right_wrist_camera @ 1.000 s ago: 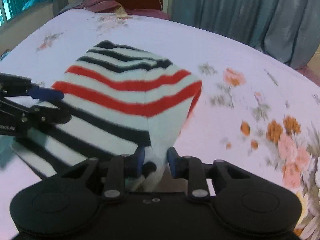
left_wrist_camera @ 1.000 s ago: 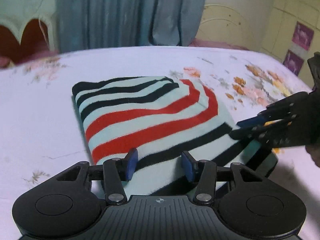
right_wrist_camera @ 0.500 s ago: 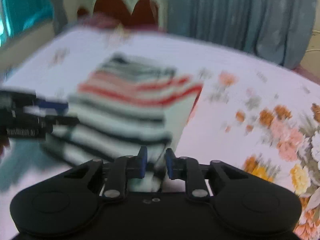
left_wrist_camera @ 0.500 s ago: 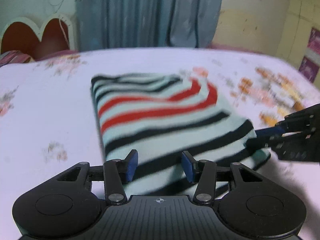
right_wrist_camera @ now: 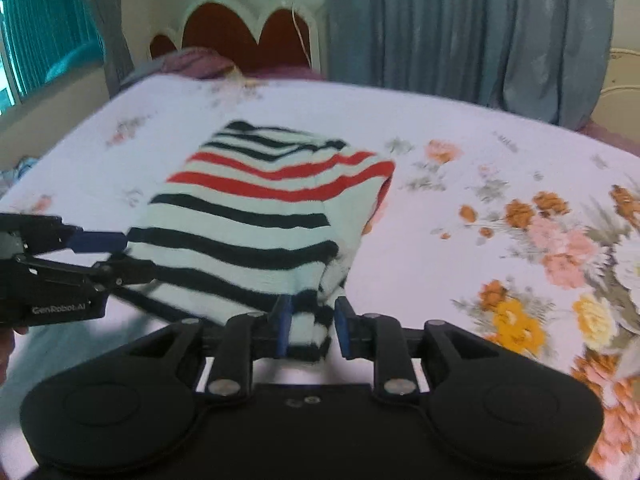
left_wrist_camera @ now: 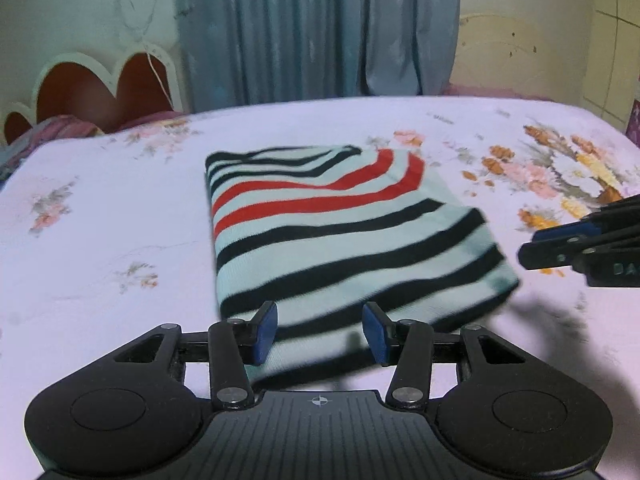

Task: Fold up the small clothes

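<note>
The only full wording that reads is "GenRobot.AI", printed in pale letters on the black side of the left gripper point(right_wrist_camera: 100, 250) where it enters at the left edge of the right wrist view. In the left wrist view, the black body of the right gripper point(left_wrist_camera: 532, 244) at the right edge carries raised letters cut off by the frame; only "DA" can be made out. A small crosshair mark sits on the ribbed housing at the bottom of that same view.
</note>
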Demonstrator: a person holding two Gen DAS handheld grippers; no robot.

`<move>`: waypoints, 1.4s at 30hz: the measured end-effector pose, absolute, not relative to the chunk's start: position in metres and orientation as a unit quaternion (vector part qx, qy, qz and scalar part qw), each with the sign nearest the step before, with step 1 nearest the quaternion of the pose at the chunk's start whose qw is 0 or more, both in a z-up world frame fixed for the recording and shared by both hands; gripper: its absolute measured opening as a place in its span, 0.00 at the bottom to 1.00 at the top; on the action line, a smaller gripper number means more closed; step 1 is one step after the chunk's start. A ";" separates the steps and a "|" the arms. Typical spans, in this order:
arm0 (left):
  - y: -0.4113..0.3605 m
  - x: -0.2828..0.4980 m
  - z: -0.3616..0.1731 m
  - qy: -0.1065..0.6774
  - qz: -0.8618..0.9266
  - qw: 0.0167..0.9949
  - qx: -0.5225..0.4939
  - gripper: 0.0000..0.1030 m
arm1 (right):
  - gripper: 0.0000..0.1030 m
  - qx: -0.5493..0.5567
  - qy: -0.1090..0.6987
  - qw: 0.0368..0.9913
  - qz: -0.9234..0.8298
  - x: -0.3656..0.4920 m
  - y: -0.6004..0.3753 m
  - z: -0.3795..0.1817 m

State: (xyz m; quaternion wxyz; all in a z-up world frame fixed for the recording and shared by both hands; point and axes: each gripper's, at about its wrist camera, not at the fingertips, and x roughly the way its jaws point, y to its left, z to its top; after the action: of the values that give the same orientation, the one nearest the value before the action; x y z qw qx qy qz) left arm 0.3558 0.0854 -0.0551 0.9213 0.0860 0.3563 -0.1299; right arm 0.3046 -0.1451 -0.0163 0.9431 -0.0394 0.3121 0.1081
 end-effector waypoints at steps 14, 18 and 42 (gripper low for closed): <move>0.075 0.236 -0.015 0.324 -0.093 0.940 0.048 0.61 | 0.58 -0.006 0.269 0.958 0.098 0.190 -0.180 0.006; 0.068 0.196 0.008 0.277 -0.070 0.956 0.059 1.00 | 0.91 -0.014 0.247 0.966 0.078 0.158 -0.178 0.013; 0.079 0.095 0.057 0.262 -0.052 0.964 0.010 1.00 | 0.99 -0.039 0.211 0.976 0.033 0.061 -0.157 0.032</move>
State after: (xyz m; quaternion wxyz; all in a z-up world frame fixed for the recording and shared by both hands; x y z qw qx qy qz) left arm 0.0952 0.0794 0.0575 0.9637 0.0096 0.2616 -0.0518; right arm 0.0614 -0.1574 0.0323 0.9762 -0.0391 0.2109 0.0329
